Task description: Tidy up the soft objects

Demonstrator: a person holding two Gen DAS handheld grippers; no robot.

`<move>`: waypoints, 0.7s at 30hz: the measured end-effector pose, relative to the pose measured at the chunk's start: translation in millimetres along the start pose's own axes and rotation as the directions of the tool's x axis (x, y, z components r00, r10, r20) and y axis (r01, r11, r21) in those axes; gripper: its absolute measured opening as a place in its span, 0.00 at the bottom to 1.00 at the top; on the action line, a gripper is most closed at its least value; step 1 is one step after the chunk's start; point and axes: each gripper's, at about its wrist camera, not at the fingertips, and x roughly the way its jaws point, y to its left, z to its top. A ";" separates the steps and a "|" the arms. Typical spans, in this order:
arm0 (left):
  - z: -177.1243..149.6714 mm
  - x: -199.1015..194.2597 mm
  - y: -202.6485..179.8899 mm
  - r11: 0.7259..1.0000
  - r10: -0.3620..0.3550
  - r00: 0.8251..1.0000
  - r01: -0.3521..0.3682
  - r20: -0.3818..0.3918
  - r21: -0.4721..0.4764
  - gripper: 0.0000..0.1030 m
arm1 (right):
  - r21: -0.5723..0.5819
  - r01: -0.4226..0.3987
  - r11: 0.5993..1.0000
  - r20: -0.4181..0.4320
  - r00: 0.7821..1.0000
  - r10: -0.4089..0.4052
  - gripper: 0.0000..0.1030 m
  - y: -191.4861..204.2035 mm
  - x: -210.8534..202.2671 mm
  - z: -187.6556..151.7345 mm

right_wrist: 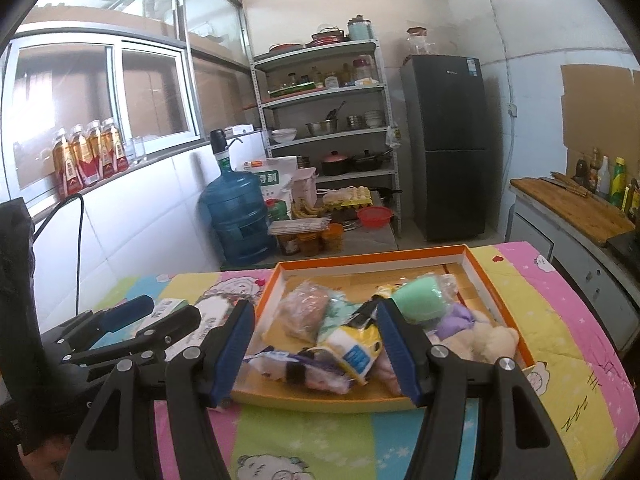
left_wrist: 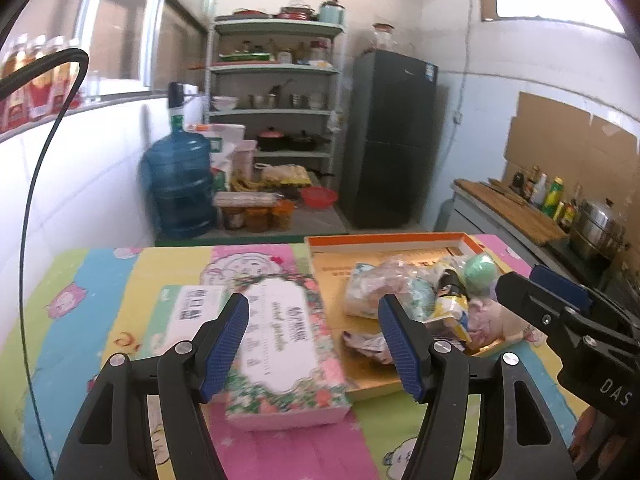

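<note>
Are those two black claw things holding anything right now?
No. The left gripper hangs open above the floral tissue box, and the right gripper hangs open above the orange tray; both jaws are empty.

Both grippers tilt downward side by side, apart. The left gripper point(left_wrist: 314, 346) has its fingers point(left_wrist: 224, 344) spread, gripping nothing; the right gripper point(right_wrist: 316, 350) likewise gapes empty.

Table under a cartoon-print cloth

The striped cloth point(right_wrist: 560, 320) bears an orange-rimmed tray point(right_wrist: 476, 258) (heaped with soft packets), a floral tissue box point(left_wrist: 280, 344) just beside it, and a green-and-white packet point(left_wrist: 188, 312) further left.
</note>
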 end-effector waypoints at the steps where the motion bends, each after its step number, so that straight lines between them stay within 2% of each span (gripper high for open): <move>1: -1.2 -3.8 2.9 1.000 0.012 1.000 -0.012 0.005 -0.005 0.67 | -0.003 -0.002 1.000 0.000 1.000 0.002 0.61 3.1 -1.3 -0.7; 4: -4.2 -14.5 11.4 0.999 0.043 0.999 -0.043 0.008 -0.022 0.67 | -0.017 -0.007 1.000 0.002 1.000 0.007 0.61 13.7 -5.5 -2.1; 14: -20.7 -51.1 32.1 0.998 0.061 0.998 -0.060 0.032 -0.031 0.67 | -0.036 -0.016 0.999 0.007 1.000 0.016 0.61 45.0 -22.5 -12.5; 21: -35.8 -77.4 39.0 0.997 0.075 0.995 -0.075 0.061 -0.004 0.67 | -0.039 0.030 0.999 0.008 1.000 -0.030 0.61 64.7 -35.6 -24.4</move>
